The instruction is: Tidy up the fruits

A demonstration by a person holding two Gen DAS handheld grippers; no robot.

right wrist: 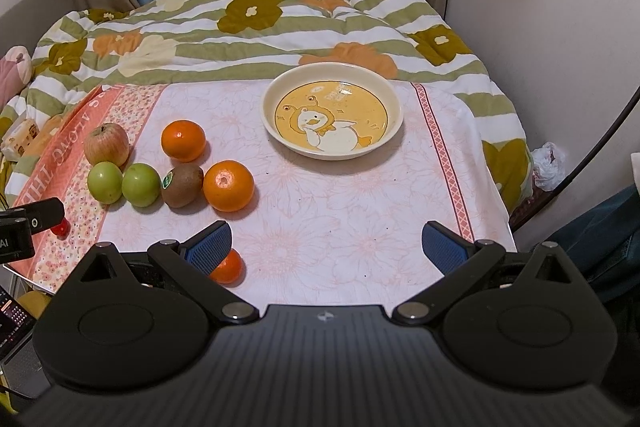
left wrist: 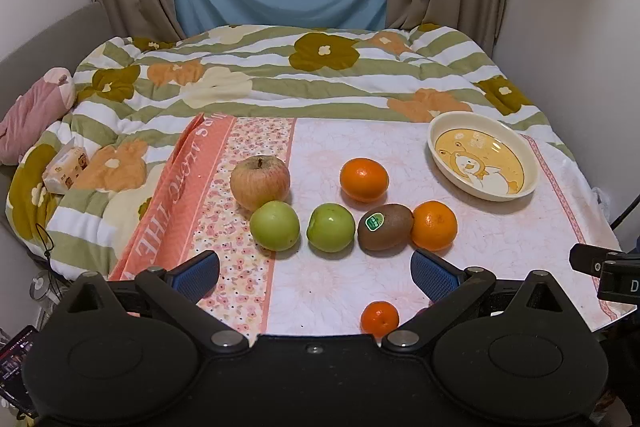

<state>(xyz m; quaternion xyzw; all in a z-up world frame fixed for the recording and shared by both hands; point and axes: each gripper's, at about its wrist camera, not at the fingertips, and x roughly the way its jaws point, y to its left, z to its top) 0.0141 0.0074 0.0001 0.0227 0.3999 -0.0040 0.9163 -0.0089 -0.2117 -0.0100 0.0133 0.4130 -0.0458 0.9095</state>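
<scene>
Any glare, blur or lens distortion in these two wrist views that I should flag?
Left wrist: sharp focus, strong fisheye bending of the walls and bed edge, small highlights on the oranges. Right wrist: glare patch on the duck plate washes out its print, soft shadows sit beside the fruit, and the left gripper intrudes at the frame edge.

The pale floral cloth [right wrist: 340,211] on the bench lies bare from centre to five o'clock. At ten o'clock, clustered fruit blocks passage: the fuzzy brown kiwi [right wrist: 182,185] touches a round orange [right wrist: 228,185]. The cream duck-print dish [right wrist: 332,115] stands at twelve o'clock.
</scene>
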